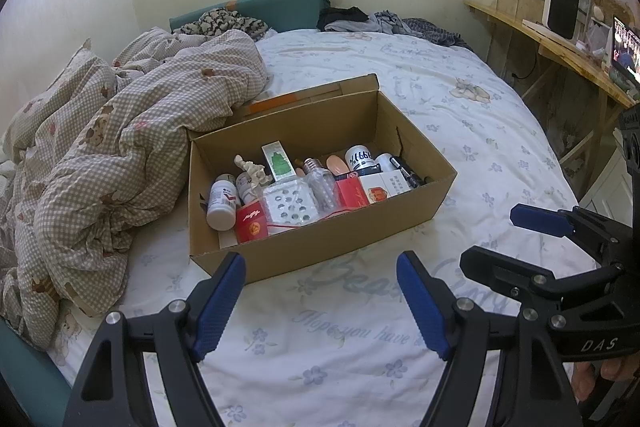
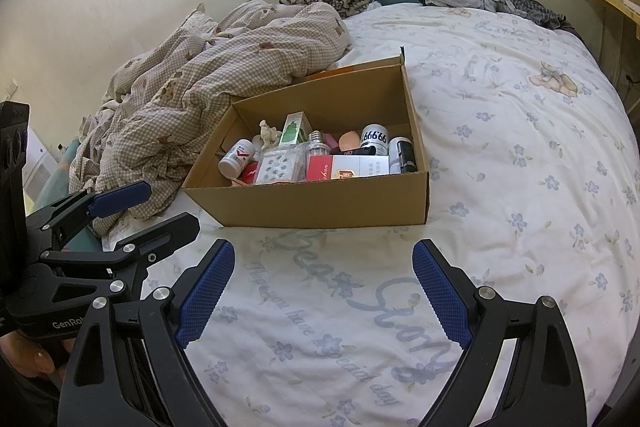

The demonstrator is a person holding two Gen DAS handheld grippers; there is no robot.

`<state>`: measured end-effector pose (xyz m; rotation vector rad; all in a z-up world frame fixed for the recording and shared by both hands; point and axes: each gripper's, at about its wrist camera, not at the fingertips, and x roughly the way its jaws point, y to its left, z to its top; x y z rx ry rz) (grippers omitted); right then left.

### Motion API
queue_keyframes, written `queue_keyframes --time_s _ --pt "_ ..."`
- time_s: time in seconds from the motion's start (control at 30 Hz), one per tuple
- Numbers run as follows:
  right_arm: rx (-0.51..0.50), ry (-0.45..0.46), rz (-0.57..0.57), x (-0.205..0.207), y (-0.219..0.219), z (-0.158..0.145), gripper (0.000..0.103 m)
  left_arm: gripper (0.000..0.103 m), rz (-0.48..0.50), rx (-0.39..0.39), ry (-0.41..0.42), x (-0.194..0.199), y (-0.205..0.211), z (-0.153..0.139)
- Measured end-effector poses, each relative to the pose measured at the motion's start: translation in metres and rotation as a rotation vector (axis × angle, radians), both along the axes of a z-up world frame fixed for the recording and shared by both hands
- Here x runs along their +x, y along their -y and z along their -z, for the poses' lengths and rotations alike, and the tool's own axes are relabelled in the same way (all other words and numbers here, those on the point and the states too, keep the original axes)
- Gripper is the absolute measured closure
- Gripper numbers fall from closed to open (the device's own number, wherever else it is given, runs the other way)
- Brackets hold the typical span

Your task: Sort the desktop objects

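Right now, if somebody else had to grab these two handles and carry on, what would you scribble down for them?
Left tool: open, empty, above the bedsheet.
Right tool: open, empty, beside the left one.
Cardboard box sits on the bed ahead of both tools, flap open, next to the checked duvet.
Inside: white pill bottle, light bulb, red packets, green carton and more.
Nothing lies loose on the sheet. Whether sorting is finished or not started, I cannot tell.
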<state>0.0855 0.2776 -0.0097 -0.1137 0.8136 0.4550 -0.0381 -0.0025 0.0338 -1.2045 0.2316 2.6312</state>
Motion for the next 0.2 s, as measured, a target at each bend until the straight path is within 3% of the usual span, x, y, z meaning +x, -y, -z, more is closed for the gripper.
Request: queue_keyframes --time_s 0.2 --pt "-0.010 0.002 0.002 -0.0007 0.0007 0.0005 0.010 0.025 0.007 -0.004 0.002 0.0004 -0.0012 0.0016"
